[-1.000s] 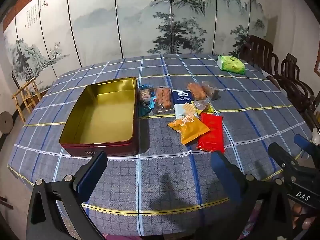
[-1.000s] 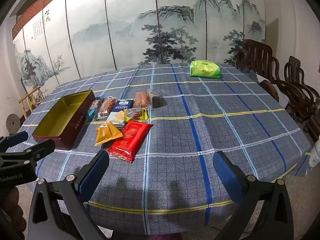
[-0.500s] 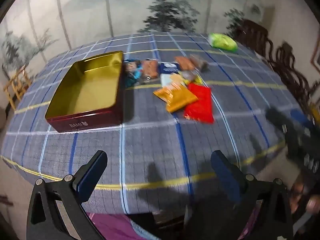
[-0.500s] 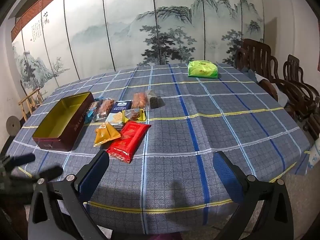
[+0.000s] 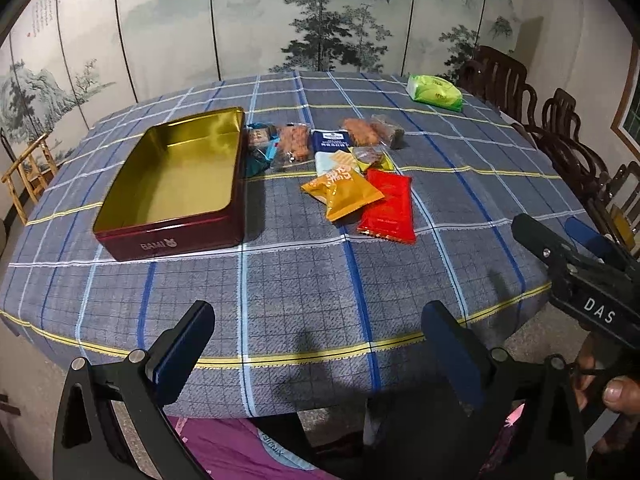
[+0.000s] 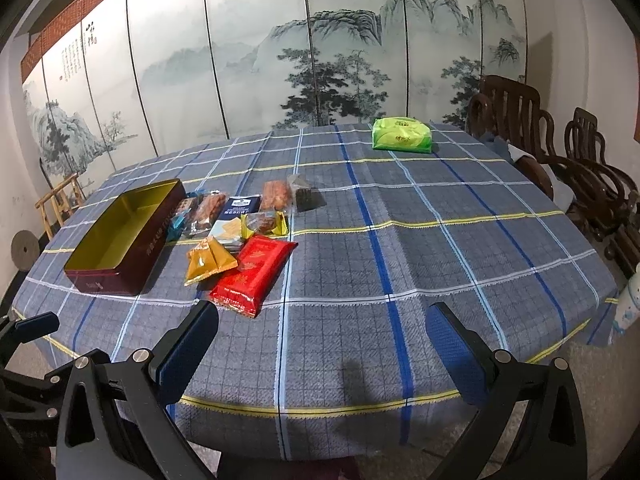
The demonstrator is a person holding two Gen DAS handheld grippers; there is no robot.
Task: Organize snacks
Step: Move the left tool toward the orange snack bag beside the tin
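Both the left claw and the right claw hang released and empty over the near edge of the blue plaid-clothed table. The assorted snack packets lie clustered mid-table, just right of the open red rectangular tin with its gold interior.

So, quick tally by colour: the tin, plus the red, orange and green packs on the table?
Dark red tin: 1
Red pack: 1
Orange pack: 1
Green pack: 1
Total: 4
The overlapping packs behind these are left out: too bunched to split by colour reliably.
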